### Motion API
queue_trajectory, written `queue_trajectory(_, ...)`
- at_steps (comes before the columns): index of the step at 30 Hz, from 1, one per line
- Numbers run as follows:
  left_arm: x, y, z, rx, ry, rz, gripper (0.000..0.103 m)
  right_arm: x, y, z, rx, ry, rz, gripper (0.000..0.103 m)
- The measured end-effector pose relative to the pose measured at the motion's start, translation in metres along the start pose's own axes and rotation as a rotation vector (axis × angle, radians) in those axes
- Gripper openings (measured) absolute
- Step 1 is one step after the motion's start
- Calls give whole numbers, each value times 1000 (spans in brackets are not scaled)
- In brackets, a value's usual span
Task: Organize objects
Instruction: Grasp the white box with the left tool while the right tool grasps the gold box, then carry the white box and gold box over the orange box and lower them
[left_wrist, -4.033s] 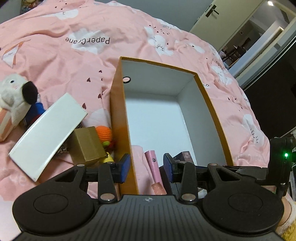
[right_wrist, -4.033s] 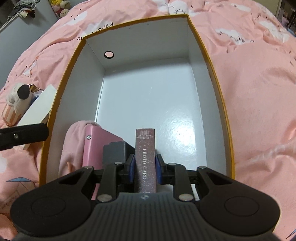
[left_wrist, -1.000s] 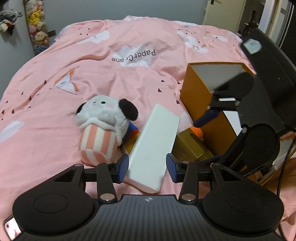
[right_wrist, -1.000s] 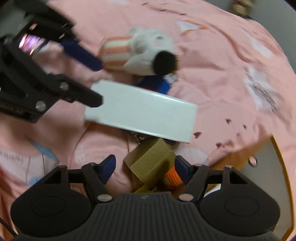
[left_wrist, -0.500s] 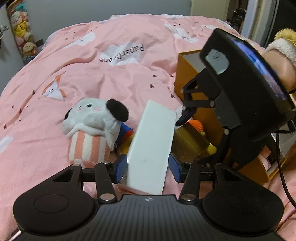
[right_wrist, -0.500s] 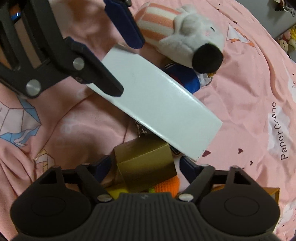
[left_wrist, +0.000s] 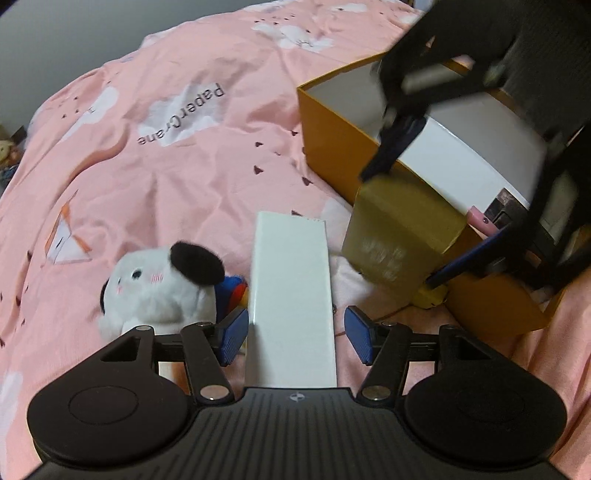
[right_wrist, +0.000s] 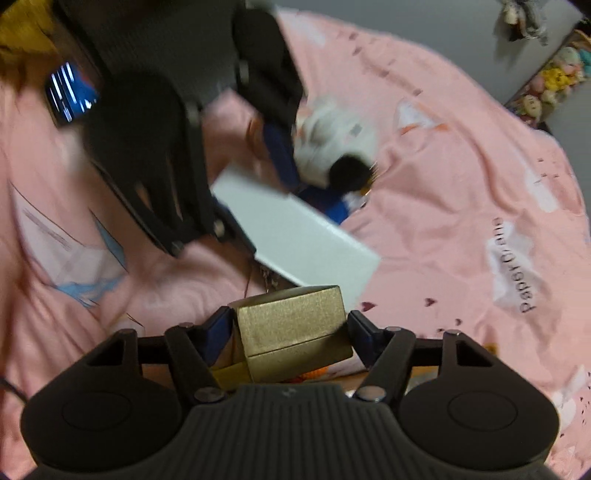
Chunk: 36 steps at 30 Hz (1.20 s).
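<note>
since half a second ago the gold box (right_wrist: 291, 328) has come up off the pink bedspread (left_wrist: 155, 177), clamped in the right gripper (right_wrist: 290, 334), right of centre in the left view before the orange box (left_wrist: 332, 147). left gripper (left_wrist: 295, 334) jaws have just been opening, apart astride the white box (left_wrist: 291, 295), pads clear. plush toy (left_wrist: 159, 284) left of it.

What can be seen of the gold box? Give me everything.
The gold box is a small cardboard carton with a matte, slightly glittery finish and a visible seam where one part overlaps the other. The right gripper clamps it, one blue pad on each side. It hangs tilted above the pink bedspread, beside the orange storage box and near the far end of the white box. Pale print on one face is too blurred to read.
</note>
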<state>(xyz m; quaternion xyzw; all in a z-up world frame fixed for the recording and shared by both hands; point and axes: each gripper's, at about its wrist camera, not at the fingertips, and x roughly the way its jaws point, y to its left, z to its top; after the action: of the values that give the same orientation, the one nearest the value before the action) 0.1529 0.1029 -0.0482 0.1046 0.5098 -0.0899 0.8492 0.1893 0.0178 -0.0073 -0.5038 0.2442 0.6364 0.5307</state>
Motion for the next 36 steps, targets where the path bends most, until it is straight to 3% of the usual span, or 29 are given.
queue_trajectory(5,17,-5,13,41,60,22,73,-45,0,-9,29,-29,-46,69)
queue_trajectory(10,37,-11,20,104,130,62,74,-68,1,-34,74,26,-124,69)
queue_trajectory(20,57,-16,28,56,199,37,76,-53,16,-104,225,144,-177,69)
queue_trajectory(23,64,-16,29,28,231,-1,71,-51,21,-116,238,152,-198,69)
queue_trajectory(28,67,-9,32,-35,257,-37,70,-51,27,-123,248,140,-219,69)
queue_trajectory(36,55,-13,32,-27,320,-45,70,-54,33,-129,255,116,-242,69)
